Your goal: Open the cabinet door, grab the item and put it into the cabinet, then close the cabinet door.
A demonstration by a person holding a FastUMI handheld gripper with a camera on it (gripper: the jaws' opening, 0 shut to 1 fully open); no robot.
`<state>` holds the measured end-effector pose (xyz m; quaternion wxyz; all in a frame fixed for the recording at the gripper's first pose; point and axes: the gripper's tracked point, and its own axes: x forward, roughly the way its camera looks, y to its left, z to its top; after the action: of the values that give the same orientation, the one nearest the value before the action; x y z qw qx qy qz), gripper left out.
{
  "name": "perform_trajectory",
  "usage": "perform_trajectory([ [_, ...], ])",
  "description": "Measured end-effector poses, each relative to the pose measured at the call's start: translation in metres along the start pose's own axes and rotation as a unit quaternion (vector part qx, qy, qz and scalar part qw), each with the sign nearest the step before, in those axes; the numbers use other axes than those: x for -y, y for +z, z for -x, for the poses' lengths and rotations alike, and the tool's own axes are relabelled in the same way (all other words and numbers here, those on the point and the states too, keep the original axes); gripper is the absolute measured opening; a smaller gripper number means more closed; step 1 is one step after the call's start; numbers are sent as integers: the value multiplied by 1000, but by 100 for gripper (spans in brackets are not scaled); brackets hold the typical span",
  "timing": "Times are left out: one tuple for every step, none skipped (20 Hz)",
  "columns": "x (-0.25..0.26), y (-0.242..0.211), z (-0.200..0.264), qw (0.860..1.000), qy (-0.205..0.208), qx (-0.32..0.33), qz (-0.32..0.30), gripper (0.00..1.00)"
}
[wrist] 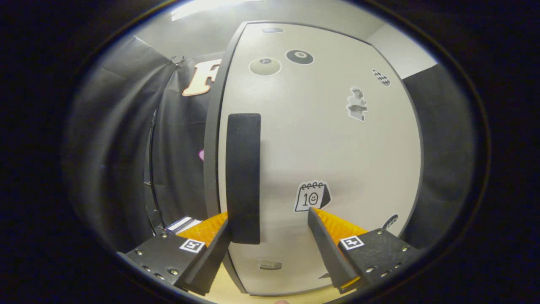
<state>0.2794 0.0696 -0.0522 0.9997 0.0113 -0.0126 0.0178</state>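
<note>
The gripper [270,223] is wide open and holds nothing. The tall black handle [243,177] stands up and down on the shut cabinet door [337,147], just inside the left finger [211,253].

- My gripper [270,223] fingers are spread wide, but I only see the front parts; the rest runs off the bottom of the view.
- The left finger [211,249] tip sits right by the black handle [243,177] on the cabinet door [337,147], and I can't tell if it's touching.
- The handle's lower end partly covers that fingertip.
- The small sticker [270,264] near the door's bottom edge is too blurry to make out.
- Something striped [182,223] past the left finger is mostly hidden, no idea what it is.
</note>
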Motion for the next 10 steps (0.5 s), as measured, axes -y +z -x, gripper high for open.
perform_trajectory([
  [0, -1, 2, 1000, 1, -2, -2, 100],
  [0, 0, 5, 1000, 3, -4, -6, 100],
  [0, 2, 12, 1000, 5, -5, -10, 100],
  [3, 8, 24, 1000, 11, -2, -13, 100],
  [2, 14, 36, 1000, 17, 4, -15, 100],
  [3, 19, 48, 1000, 23, 10, -16, 100],
  [4, 22, 63, 999, 28, 12, -17, 100],
  [6, 25, 80, 999, 31, 12, -18, 100],
  [13, 27, 97, 999, 31, 10, -18, 100],
  [18, 30, 114, 999, 33, 8, -16, 100],
])
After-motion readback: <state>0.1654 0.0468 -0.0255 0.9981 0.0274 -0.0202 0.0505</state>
